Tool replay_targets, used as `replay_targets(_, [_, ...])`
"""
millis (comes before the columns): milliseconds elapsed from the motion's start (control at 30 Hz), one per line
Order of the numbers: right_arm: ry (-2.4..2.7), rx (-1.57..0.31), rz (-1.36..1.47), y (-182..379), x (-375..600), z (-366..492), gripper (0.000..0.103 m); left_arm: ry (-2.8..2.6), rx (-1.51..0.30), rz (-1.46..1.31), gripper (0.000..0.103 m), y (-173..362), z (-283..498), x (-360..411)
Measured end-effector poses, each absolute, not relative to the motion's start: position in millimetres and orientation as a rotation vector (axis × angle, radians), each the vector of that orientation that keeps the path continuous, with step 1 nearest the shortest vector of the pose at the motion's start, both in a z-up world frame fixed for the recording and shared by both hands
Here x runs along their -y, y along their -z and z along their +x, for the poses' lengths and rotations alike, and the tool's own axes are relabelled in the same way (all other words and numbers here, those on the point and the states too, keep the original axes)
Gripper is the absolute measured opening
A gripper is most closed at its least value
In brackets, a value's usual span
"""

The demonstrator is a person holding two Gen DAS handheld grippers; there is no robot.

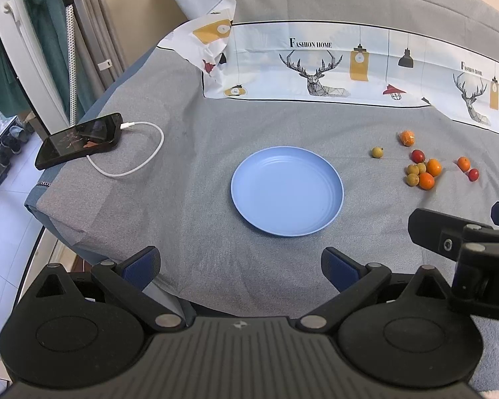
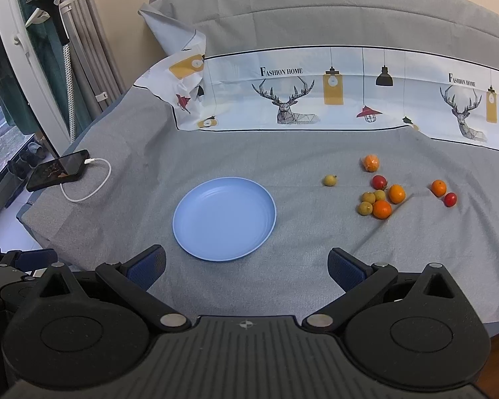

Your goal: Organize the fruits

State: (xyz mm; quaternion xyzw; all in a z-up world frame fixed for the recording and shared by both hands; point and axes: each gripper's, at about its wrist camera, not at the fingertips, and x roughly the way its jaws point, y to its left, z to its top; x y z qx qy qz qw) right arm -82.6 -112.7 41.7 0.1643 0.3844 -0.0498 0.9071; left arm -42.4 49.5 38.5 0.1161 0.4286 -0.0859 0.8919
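A: What do you have on the bed?

B: You have 1 blue plate (image 2: 224, 218), bare, lying flat on the grey bedspread (image 2: 282, 153). To its right you have 10 small fruits: 4 oranges, 4 yellow-green ones and 2 red ones.

A: How are they grouped?

B: 1 wrapped orange (image 2: 370, 162) lies farthest back. 1 yellow-green fruit (image 2: 329, 180) sits alone, between the plate and the rest. The main cluster (image 2: 379, 199) holds 6: 3 yellow-green, 2 oranges and 1 red, most of them touching. Further right, 1 orange (image 2: 438, 188) and 1 red fruit (image 2: 450, 199) lie just beside each other.

A: And your claws?

B: Your right gripper (image 2: 246, 269) has its jaws spread wide, holding nothing; the plate lies just ahead and slightly left of it, and the fruits are ahead to its right, well apart from the fingers. Your left gripper (image 1: 239, 267) is also spread wide and empty, with the plate directly ahead and the fruits far to its right.

A: Anything else?

B: 1 black phone (image 2: 58, 170) on 1 white cable (image 2: 93, 183) lies near the bed's left edge.
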Motion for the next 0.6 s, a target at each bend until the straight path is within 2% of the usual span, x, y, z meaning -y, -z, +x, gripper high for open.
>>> replay_targets(200, [0.109,-0.764,0.358,-39.5,119.1,-87.2,0.103,0.186,-0.897,0.249,0.103,-35.5,-41.3,-43.3])
replay_targets(367, [0.149,-0.662,0.376,-42.0,135.0,-98.1,0.103,0.253,-0.918,0.247,0.103,-36.5,-38.2,-29.8])
replay_targets(500, [0.252,-0.535,0.330,-38.2,160.8,-110.1,0.103,0.318,-0.958,0.269,0.103,-31.7,-30.5,-3.0])
replay_targets(600, [0.360,-0.511,0.275,-24.0,190.9,-109.8,0.103,0.364,-0.971,0.318,0.103,-22.7,-21.5,31.5])
